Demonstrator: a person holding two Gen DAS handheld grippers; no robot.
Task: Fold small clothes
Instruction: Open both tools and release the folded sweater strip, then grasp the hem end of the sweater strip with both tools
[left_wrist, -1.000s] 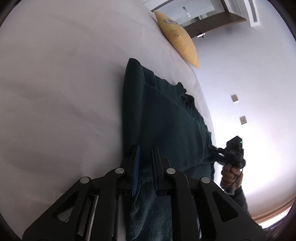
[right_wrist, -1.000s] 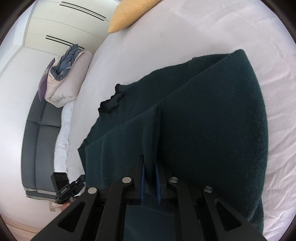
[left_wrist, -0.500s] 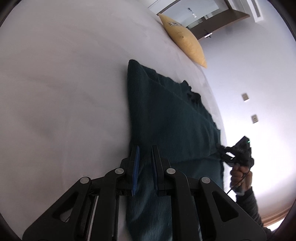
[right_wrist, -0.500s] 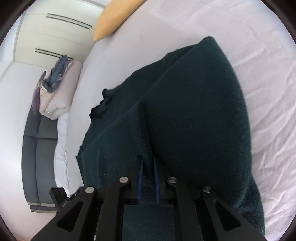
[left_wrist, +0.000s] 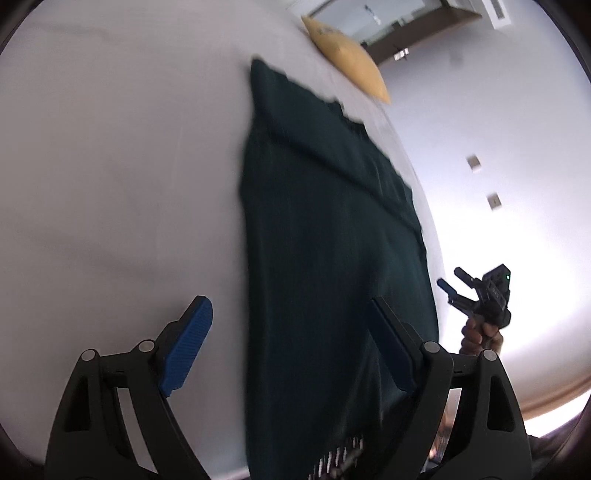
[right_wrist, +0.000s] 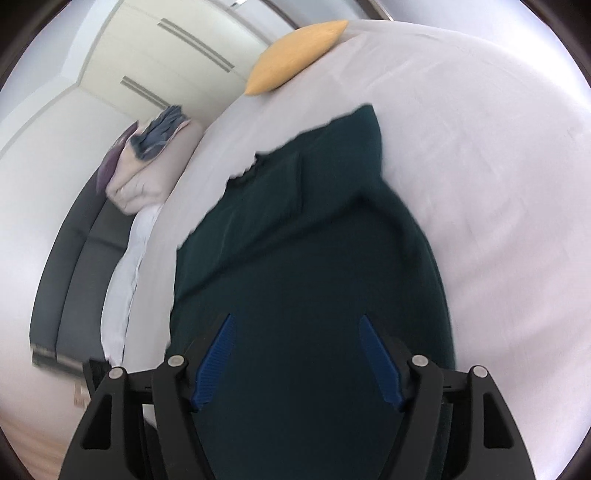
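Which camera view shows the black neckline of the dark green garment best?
The right wrist view: the neckline of the dark green garment shows there as a curved black edge against the white sheet. In the left wrist view it is only a small blurred patch.

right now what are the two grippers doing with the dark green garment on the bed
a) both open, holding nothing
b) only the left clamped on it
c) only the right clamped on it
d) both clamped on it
a: the left gripper and right gripper both have fingers spread wide, and the dark green garment lies loose on the bed.
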